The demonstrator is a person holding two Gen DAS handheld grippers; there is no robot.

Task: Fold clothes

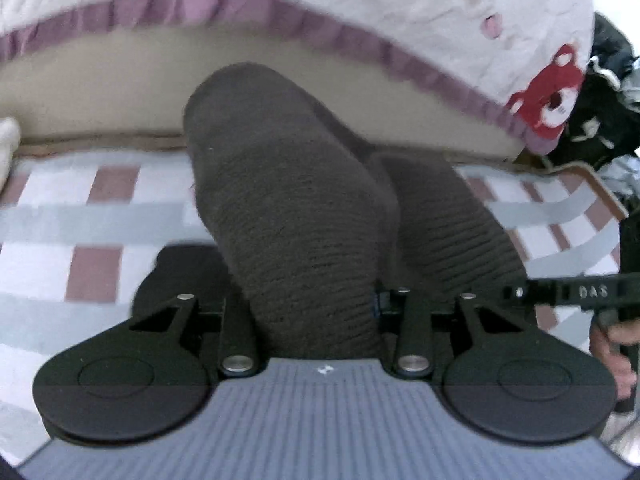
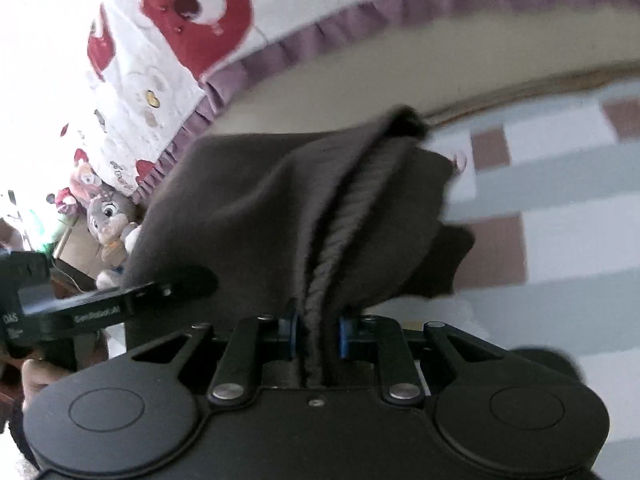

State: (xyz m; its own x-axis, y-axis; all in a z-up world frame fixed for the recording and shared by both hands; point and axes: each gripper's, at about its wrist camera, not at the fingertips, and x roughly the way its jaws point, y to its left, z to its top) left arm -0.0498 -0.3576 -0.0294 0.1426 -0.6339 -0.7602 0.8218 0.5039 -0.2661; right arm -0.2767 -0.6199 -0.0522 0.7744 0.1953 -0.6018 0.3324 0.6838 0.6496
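Ribbed dark-brown knit garment (image 1: 304, 216) bunched, clamped in both grippers; checked cloth (image 1: 80, 216) beneath.

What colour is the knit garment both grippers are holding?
Dark brown-grey throughout, with a ribbed knit edge; the right wrist view shows it best.

Checkered bedsheet (image 1: 96, 216) is wide open either side. Dark ribbed knit garment (image 1: 280, 208) hanging from both tools blocks the middle, and that ruffled bear-print quilt (image 1: 360, 20) walls off the back.
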